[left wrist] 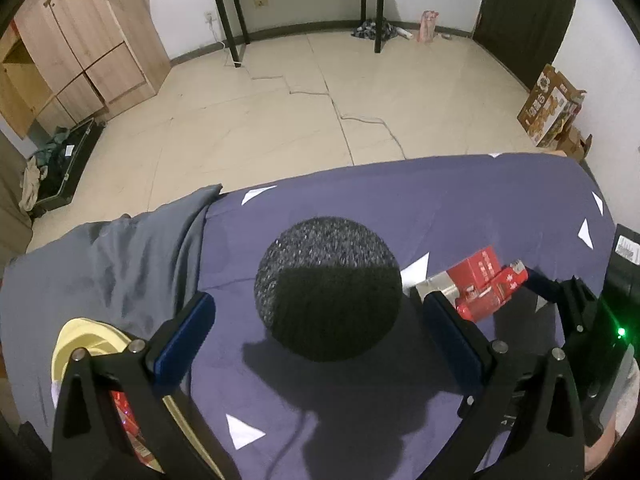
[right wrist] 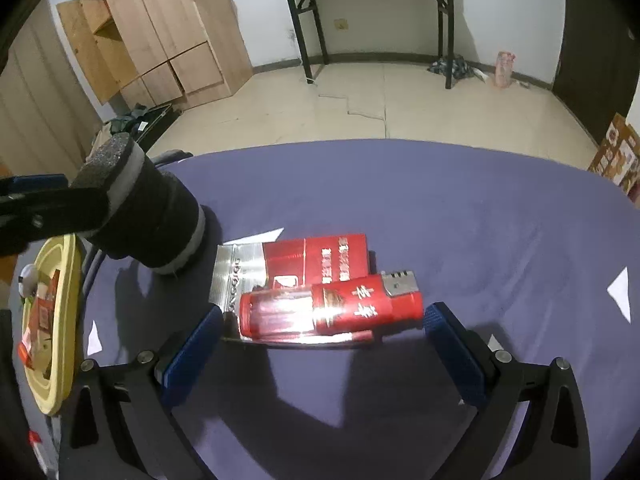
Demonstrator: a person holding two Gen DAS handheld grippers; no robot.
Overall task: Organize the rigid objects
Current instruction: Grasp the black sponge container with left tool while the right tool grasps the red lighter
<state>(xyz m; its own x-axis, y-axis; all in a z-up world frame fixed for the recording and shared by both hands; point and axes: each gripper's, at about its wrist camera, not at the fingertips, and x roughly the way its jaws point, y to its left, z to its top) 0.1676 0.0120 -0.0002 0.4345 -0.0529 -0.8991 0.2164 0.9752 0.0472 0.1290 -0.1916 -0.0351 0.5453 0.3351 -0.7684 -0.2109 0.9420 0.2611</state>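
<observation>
My left gripper [left wrist: 320,336] stands wide open, and between its two blue-padded fingers [left wrist: 186,334] sits a black cylinder [left wrist: 328,288] with a speckled, foam-like top. It rests on the purple bedsheet [left wrist: 460,208], just ahead of my fingertips, with clear gaps on both sides, so I have no hold of it. From the right wrist camera the same black cylinder [right wrist: 148,220] looks tilted, with a grey band near its base, though the fisheye bends things there and I cannot be sure how far it leans.

My right gripper [right wrist: 324,344] is also spread wide and grips nothing. Just ahead of its fingers [right wrist: 456,352], lying across the gap between them, is a red lighter [right wrist: 332,310] with a silver metal head pointing toward my right finger. It lies on top of a red cigarette pack [right wrist: 320,258] whose silver end points toward my left finger. Neither finger touches the lighter. In the left wrist view the red cigarette pack [left wrist: 478,270] and the red lighter [left wrist: 496,288] show beyond my right-hand pad, with the right gripper's dark finger just past them.

Behind and outside my left finger lies a yellow plate [right wrist: 66,320] holding some red packets [right wrist: 40,320]; in the left wrist view the yellow plate [left wrist: 86,336] peeks out under the gripper frame beside a grey cloth [left wrist: 112,264].
</observation>
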